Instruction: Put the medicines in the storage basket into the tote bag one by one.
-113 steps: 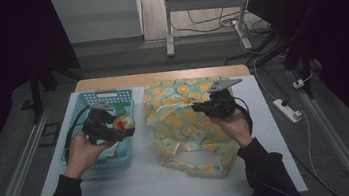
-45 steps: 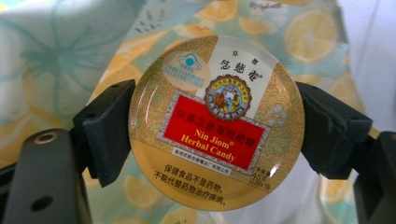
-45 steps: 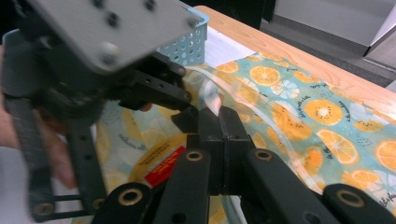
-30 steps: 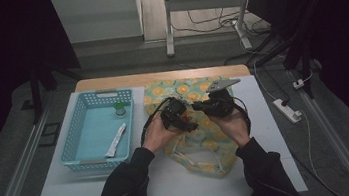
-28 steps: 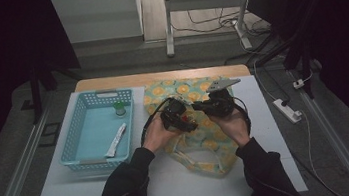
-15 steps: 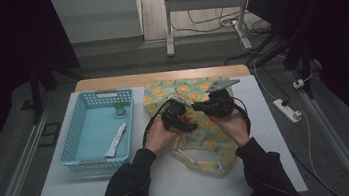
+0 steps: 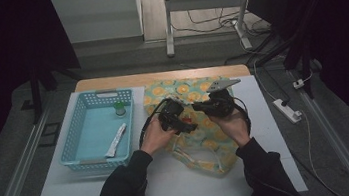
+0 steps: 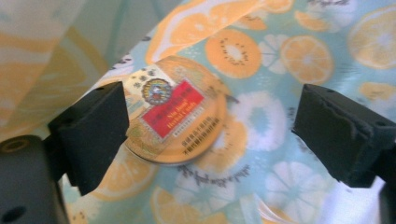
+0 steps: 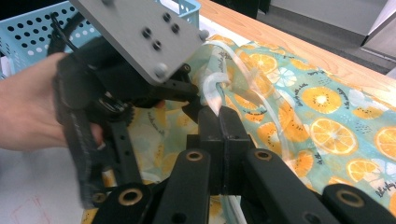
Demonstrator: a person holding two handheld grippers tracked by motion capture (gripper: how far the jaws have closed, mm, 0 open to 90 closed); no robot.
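Just logged a release: found the left gripper inside the lifted mouth of the fruit-print bag, with its fingers having just been opening and now spread wide. Noted the round tin lying flat on the orange-slice fabric between them, label up; saw one finger overlapping the tin's edge and the other well apart from it, so recorded no squeeze on it. Compared with the high view of a few seconds back: placed that gripper over the blue basket then, over the bag a second ago and now. Checked the right gripper: clenched on the bag's pale handle strap, holding it up off the counter, same spot as a second ago. Read this as the tin delivered and let go, the transfer for this item essentially done. Judged next need: draw the left gripper back out of the mouth without dragging the tin or snagging the fabric, then return to the basket. Counted a green-capped bottle and a white sachet left there, presumably to follow. Flagged one risk: bag mouth collapsing if the strap slips.
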